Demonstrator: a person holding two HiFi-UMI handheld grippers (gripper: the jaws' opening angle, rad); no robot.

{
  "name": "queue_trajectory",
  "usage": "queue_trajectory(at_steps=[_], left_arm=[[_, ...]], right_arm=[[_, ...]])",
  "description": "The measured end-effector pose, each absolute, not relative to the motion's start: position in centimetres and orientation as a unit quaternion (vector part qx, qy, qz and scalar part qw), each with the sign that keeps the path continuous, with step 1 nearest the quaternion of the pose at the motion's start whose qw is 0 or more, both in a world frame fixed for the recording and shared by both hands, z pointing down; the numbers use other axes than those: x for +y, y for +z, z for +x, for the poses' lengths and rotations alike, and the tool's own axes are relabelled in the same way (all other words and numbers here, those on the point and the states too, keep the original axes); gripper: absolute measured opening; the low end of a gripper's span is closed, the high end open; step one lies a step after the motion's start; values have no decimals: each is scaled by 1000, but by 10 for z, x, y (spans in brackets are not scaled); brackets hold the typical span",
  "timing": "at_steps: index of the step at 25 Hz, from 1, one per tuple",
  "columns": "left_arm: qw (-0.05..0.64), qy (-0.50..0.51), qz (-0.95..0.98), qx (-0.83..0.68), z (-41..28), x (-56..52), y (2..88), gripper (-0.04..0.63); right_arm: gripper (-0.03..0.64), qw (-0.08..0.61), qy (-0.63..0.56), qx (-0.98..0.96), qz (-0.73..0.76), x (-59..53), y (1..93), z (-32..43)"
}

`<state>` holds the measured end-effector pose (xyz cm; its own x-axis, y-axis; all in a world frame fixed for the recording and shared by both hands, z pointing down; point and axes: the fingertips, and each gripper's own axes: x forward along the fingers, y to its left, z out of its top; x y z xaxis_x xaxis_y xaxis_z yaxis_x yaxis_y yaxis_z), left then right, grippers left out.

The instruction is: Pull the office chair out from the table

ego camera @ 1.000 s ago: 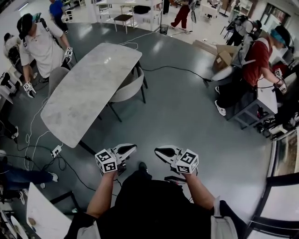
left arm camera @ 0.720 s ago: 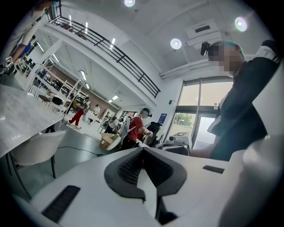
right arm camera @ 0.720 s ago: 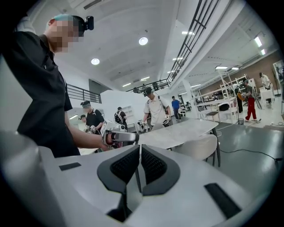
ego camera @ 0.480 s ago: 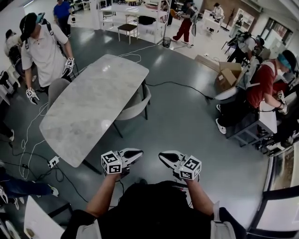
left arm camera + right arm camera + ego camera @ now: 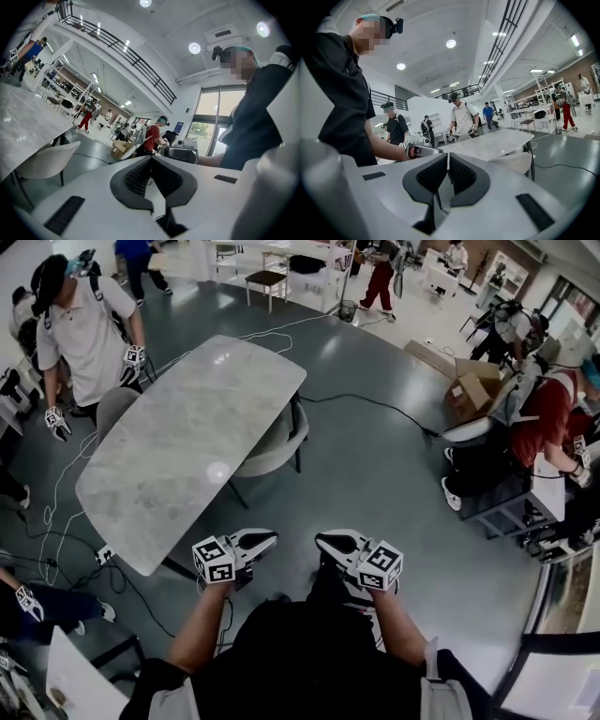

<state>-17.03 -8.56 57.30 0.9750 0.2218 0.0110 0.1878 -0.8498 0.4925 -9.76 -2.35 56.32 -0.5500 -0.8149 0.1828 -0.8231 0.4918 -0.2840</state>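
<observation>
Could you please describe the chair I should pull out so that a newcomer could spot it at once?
Find the long marble table. The chair is the pale shell seat tucked under its right edge, facing open floor; the other chair stands beside a person.

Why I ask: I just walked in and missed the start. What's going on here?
A person near a marble table holds a gripper in each hand. The left gripper and right gripper are out in front of the body, jaws shut on nothing, short of the table. The chair on its right side in the head view sits tucked under the edge, untouched, so pulling it out has not begun.
</observation>
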Motion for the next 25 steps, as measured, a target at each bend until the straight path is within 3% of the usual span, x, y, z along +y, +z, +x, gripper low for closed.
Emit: queue_trajectory(at_steps=[16, 25], left_arm=[[245, 43, 968, -9, 4, -159, 554, 14], [251, 56, 964, -60, 38, -193, 566, 14]], right_arm=[[23, 11, 160, -927, 340, -144, 560, 71], [23, 14, 167, -937, 308, -183, 576, 111]])
